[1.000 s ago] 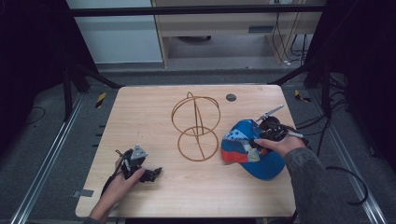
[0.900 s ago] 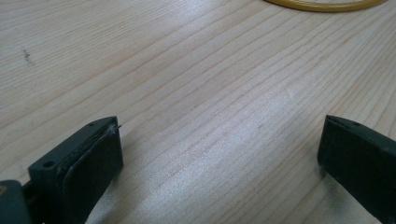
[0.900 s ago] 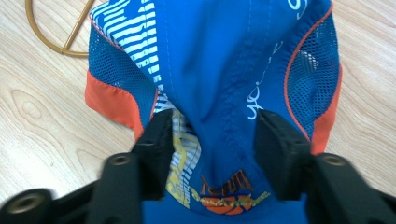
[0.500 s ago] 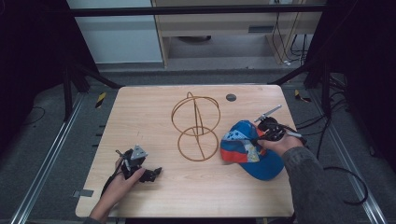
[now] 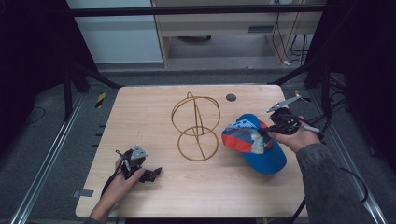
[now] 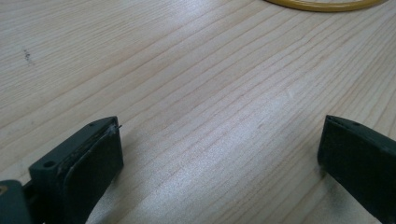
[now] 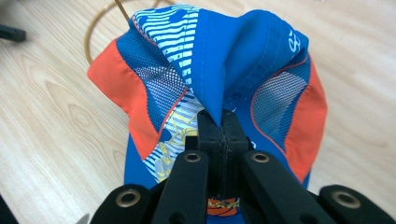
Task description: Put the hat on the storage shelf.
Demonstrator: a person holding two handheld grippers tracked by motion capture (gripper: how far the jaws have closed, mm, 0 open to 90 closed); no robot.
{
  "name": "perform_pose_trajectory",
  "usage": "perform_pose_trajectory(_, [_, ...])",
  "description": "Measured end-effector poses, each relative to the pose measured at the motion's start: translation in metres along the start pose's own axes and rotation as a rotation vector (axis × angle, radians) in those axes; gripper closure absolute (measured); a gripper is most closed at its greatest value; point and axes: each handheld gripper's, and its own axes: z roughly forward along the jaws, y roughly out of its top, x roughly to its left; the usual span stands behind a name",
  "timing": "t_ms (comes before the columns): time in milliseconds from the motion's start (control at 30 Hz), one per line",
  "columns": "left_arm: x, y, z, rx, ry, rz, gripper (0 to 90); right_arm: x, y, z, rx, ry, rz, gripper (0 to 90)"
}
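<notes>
A blue, orange and white patterned cap [image 5: 254,142] hangs at the right side of the table. My right gripper [image 5: 266,132] is shut on a fold of its blue crown fabric. In the right gripper view the jaws [image 7: 223,122] pinch that fold, and the cap [image 7: 224,60] droops away below them. A golden wire stand [image 5: 196,126] made of rings sits mid-table, left of the cap. My left gripper [image 5: 156,171] rests at the front left of the table. Its jaws [image 6: 219,154] are open over bare wood.
The wooden table [image 5: 140,107] has a small dark disc [image 5: 230,97] near its far edge. A piece of the stand's ring [image 6: 322,4] lies ahead of the left gripper. Dark frame posts flank the table, and cables trail at the right.
The right hand has risen a little with the cap, so the crown is pulled up off the table. The left hand and gripper have stayed put.
</notes>
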Motion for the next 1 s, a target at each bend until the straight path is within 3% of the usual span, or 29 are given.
perform_pose_trajectory(400, [0.000, 0.000, 0.000, -0.004, 0.000, -0.003, 0.0, 0.001, 0.020, -0.055, -0.095, -0.050, -0.041, 90.0])
perform_pose_trajectory(1000, [0.000, 0.000, 0.000, 0.000, 0.001, 0.001, 0.0, 0.005, 0.065, -0.108, -0.190, -0.100, -0.080, 90.0])
